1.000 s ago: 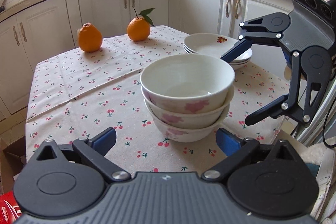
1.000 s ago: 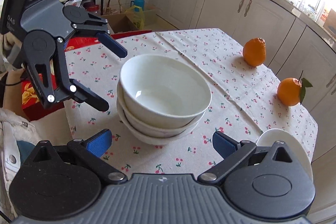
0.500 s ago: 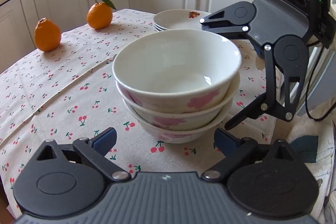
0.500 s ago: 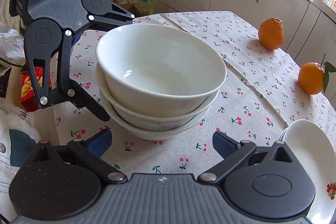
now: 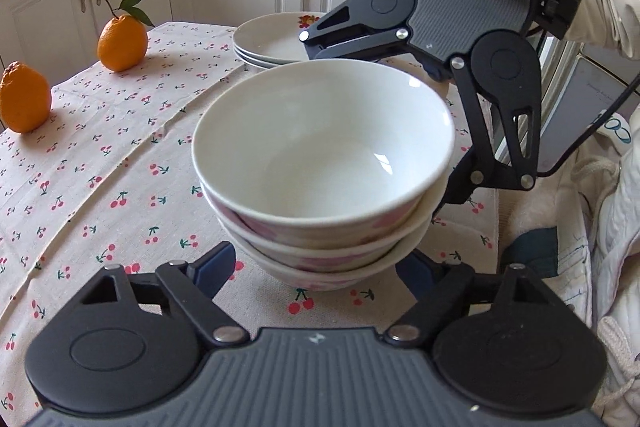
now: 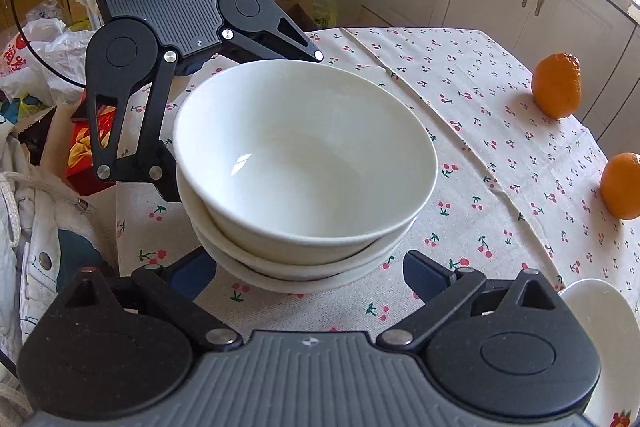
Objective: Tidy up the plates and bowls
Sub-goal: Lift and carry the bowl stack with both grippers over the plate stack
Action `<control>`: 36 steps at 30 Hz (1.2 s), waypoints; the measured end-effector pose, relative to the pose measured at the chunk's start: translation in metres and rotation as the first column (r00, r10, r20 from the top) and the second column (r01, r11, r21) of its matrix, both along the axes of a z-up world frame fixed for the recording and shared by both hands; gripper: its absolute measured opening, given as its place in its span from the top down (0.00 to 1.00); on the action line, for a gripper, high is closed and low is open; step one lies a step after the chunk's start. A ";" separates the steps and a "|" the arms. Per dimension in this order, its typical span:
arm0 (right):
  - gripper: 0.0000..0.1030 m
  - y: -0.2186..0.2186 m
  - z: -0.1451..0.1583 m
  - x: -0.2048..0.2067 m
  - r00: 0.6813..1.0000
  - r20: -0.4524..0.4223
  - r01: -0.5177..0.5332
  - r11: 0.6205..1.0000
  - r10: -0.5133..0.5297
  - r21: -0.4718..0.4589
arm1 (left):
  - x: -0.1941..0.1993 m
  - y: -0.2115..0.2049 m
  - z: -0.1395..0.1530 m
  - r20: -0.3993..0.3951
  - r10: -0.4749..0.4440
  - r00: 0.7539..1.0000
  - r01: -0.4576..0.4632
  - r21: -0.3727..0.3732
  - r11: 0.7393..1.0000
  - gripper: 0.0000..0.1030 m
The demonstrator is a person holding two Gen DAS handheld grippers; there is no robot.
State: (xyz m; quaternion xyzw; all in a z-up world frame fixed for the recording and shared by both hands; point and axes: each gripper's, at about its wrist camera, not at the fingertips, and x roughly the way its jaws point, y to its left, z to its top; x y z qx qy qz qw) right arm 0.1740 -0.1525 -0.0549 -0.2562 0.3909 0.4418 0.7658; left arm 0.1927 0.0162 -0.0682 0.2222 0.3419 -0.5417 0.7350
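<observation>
Change from a second ago: both grippers are in much closer now, and the stack of bowls (image 5: 324,171) fills the middle of each wrist view where earlier it sat small and well ahead.
Change at the left gripper (image 5: 316,267): its blue pads, which had open cloth in front of them, now flank the base of the stack.
Change at the right gripper (image 6: 308,271): same story, down low and tight on the stack, with its far finger out of sight behind the bowls in the left wrist view.
Unchanged: the three nested bowls sit in the same spot on the cherry-print tablecloth (image 5: 100,163), and the two oranges (image 5: 122,41) hold their places too.
Bowls versus left gripper: the stack stands between the spread fingers, bottom bowl just beyond the pads; contact cannot be judged from here.
Bowls versus right gripper: approached from the opposite side, bottom bowl between the wide-apart fingers, rim of the stack overhanging the left pad (image 6: 192,277).
Left gripper state: jaws wide, gripping nothing.
Right gripper state: jaws wide, gripping nothing.
Bowl stack: upright, top bowl white inside, pink flowers on the outer walls, near the table edge on the person's side.
Plates (image 5: 276,43): a stack of white plates beyond the bowls, behind the right gripper's upper finger, apart from the bowls.
</observation>
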 end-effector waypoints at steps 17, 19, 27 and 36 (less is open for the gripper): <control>0.13 0.007 0.005 0.007 0.997 -0.032 -0.072 0.997 0.072 -0.015 | 0.003 -0.002 0.000 -0.009 -0.024 1.000 0.024 0.006 1.000 0.20; 0.13 0.007 0.005 0.007 0.997 -0.034 -0.071 0.997 0.071 -0.013 | 0.003 -0.003 0.000 -0.004 -0.021 1.000 0.021 0.010 1.000 0.20; 0.13 0.002 0.010 0.006 0.996 -0.047 -0.075 0.997 0.075 0.004 | -0.003 -0.006 0.007 -0.004 0.004 1.000 -0.004 0.007 1.000 0.20; 0.13 -0.019 0.028 0.003 0.995 -0.030 -0.090 0.996 0.090 0.020 | -0.013 -0.026 0.026 0.021 0.024 0.999 -0.024 -0.003 1.000 0.20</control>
